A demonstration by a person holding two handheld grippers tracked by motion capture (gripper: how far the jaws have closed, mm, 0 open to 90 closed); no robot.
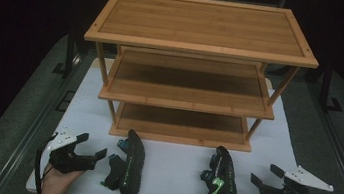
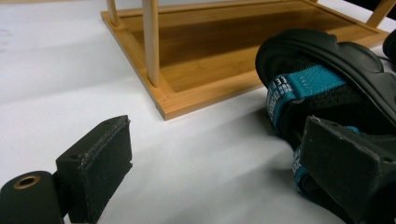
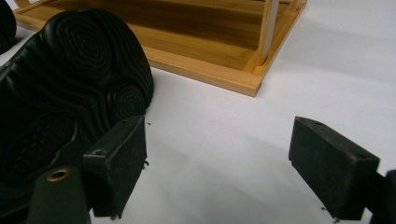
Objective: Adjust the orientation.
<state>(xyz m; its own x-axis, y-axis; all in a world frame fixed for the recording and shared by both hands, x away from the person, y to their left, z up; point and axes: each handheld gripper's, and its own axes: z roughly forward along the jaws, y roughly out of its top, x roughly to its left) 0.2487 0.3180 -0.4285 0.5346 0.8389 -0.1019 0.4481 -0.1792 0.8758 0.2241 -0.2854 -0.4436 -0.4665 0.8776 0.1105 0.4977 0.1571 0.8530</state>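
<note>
Two black sandals lie on their sides on the white table (image 1: 174,178), in front of a three-tier bamboo shelf rack (image 1: 199,45). The left sandal (image 1: 131,164) has teal straps, and the right sandal (image 1: 223,180) has green accents. My left gripper (image 1: 93,145) is open, just left of the teal-strapped sandal (image 2: 317,79), with its jaws wide apart and nothing between them (image 2: 219,154). My right gripper (image 1: 265,174) is open to the right of the other sandal. That sandal's ridged sole (image 3: 70,84) lies beside the gripper's left jaw, and the gap between the jaws (image 3: 224,154) holds nothing.
All three tiers of the rack are bare, and its lowest board (image 2: 201,70) (image 3: 210,51) rests on the table just behind the sandals. White tabletop lies between the two sandals. Dark floor and metal rails (image 1: 30,124) flank the table.
</note>
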